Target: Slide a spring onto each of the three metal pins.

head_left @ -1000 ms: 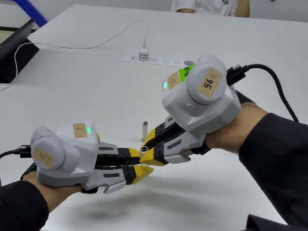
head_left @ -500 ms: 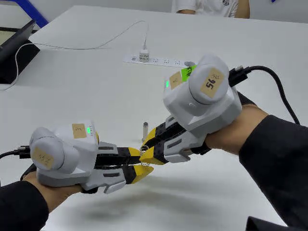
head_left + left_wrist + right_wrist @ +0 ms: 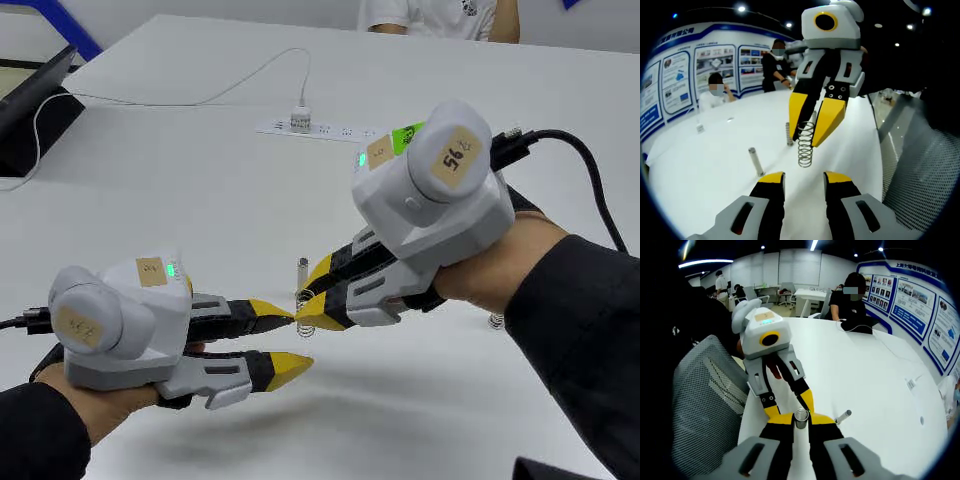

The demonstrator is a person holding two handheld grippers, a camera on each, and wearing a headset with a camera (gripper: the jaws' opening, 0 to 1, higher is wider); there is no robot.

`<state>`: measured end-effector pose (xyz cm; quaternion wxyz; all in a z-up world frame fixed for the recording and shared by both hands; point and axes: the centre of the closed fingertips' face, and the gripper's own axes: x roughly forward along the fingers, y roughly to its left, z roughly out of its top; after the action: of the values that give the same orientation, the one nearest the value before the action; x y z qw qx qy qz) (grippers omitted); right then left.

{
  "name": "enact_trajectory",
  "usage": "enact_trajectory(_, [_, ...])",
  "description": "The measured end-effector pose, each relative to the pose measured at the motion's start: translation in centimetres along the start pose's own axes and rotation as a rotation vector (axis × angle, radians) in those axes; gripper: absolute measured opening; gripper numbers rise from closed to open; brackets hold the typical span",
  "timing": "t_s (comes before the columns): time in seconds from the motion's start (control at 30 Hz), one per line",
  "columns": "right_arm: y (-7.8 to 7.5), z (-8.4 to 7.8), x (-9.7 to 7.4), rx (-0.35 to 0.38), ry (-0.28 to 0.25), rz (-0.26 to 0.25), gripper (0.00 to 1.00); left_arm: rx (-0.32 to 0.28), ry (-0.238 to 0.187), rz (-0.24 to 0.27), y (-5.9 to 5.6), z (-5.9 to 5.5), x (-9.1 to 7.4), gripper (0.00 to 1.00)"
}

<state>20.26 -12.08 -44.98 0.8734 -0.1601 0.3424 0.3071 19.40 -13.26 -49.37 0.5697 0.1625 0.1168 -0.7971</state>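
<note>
Handwritten "95" on tan sticker [image 3: 455, 157] atop right gripper [image 3: 303, 306], other stickers [image 3: 152, 271] and wall posters [image 3: 715, 65] unreadable

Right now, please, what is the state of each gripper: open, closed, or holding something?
Left gripper: open, holding nothing.
Right gripper: closed on a spring.

Left tool [image 3: 298, 338] newly open, off spring [image 3: 805, 145].
</note>
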Motion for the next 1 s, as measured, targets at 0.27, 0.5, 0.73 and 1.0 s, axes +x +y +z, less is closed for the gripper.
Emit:
enact_trajectory(0.27, [-1.0, -0.1, -0.4, 0.02, -0.006, -0.028, 0.12, -0.029, 0.002, 0.042, 0.9, -0.1, -0.2, 0.45])
enact_trajectory(0.5, [-1.7, 0.1, -0.6, 0.029, -0.018, -0.05, 0.12, -0.054, 0.003, 0.065, 1.2, -0.3, -0.4, 0.52])
enact_trajectory(0.73, [-2.5, 0.4, -0.8, 0.037, -0.03, -0.078, 0.12, -0.087, 0.005, 0.09, 1.7, -0.6, -0.7, 0.61])
enact_trajectory(1.0, [-4.4, 1.0, -1.3, 0.062, -0.062, -0.145, 0.12, -0.103, 0.007, 0.11, 2.1, -0.7, -0.9, 0.68])
